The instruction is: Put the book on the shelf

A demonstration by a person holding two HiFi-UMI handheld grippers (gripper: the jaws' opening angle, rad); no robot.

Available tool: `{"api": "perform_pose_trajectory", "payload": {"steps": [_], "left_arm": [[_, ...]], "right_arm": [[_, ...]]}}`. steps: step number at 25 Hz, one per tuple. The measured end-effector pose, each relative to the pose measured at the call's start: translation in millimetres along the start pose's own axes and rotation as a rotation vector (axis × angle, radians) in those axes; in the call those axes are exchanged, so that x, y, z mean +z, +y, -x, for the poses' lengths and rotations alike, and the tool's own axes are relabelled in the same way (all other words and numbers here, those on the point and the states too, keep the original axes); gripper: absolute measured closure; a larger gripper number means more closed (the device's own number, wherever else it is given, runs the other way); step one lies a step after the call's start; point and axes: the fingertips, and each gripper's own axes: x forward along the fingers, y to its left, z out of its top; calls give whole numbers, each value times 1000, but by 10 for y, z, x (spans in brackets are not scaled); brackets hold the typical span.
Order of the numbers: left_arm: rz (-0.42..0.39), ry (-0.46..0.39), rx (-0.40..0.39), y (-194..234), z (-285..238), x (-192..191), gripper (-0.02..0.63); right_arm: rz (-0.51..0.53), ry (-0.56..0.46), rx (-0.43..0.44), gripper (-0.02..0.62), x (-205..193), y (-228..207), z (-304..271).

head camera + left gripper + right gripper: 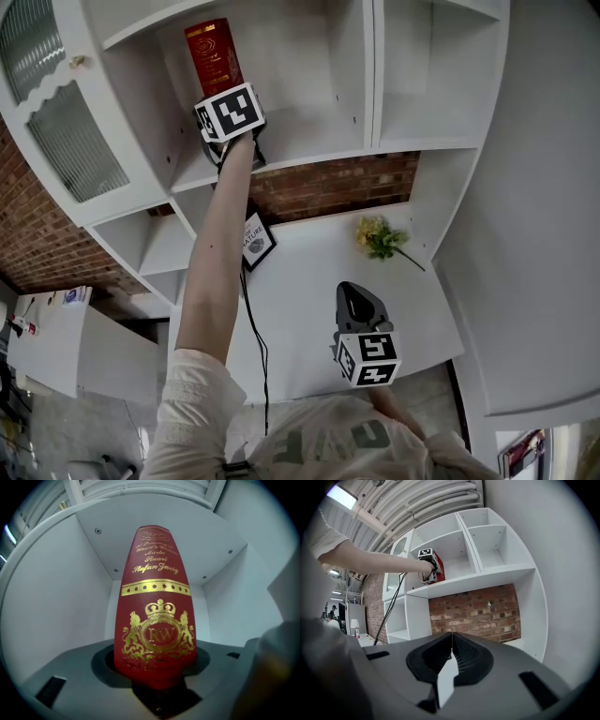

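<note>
**Book at shelf, in left gripper**

The left gripper (154,670) is clamped on the lower end of the red book (154,606), which stands upright inside an upper compartment of the white shelf (314,150). Contact between book and shelf board cannot be confirmed. The right gripper (451,644) is lower down, its jaws closed together and empty.

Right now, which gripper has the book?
The left gripper, clamped on the red book at the shelf; the right gripper hangs shut, empty.
</note>
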Motion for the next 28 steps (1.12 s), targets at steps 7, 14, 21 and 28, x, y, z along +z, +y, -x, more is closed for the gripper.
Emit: {"api": "perform_pose_trajectory", "payload": {"steps": [7,14,21,28], "left_arm": [[4,-6,9,34,-198,-37,359],[9,-17,6,15,-204,-6,359],[21,-20,6,27,-191,-47,330],[56,-42,-2,58,-36,-72,304]], "right_arm": [[-10,32,6,578,-97,19,-147],[6,15,15,578,-56,86,-182],[-28,27,29,578,-122,110,-103],[-11,33,74,578,-142,256,-36]]}}
